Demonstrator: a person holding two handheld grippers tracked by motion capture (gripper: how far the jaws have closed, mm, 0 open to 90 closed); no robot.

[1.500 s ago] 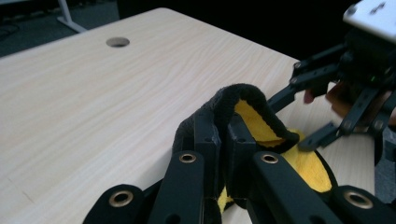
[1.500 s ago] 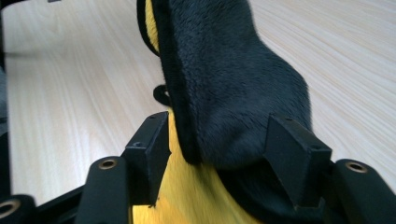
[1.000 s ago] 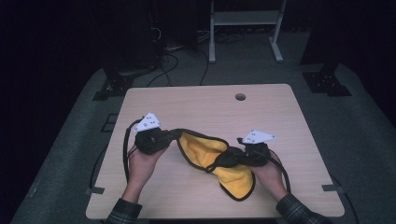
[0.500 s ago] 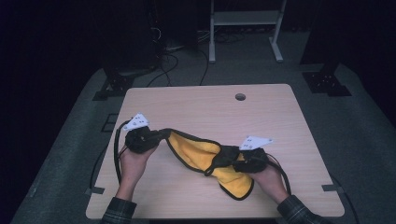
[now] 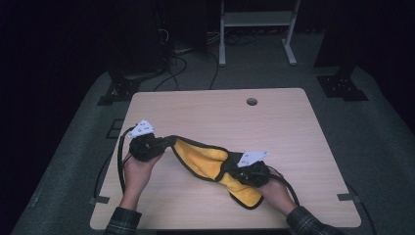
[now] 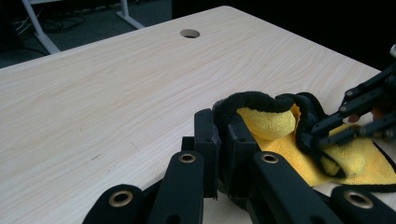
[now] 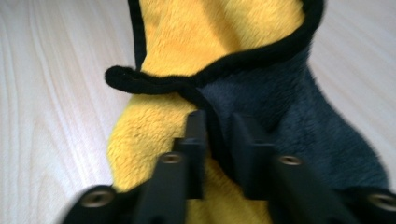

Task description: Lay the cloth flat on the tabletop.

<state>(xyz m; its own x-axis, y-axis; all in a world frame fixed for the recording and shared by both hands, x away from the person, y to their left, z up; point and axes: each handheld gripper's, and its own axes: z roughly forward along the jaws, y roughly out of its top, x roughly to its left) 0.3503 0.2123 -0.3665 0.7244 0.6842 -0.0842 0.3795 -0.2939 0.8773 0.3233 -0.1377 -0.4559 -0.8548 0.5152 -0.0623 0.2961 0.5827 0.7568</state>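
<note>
High view, near edge of the desk (image 5: 293, 122): a person's two hands work a yellow cloth (image 5: 205, 159) with a black hem. The right gripper (image 5: 247, 172), fingers pinching the hem near the front edge, has dropped slightly toward the person. The left gripper (image 5: 147, 145), fingers likewise clamped on the cloth's other end, has swung out toward the left edge, drawing the cloth into a taut band. That suggests spreading or folding is underway. Beyond, the desk lies bare to its cable hole (image 5: 251, 102).
</note>
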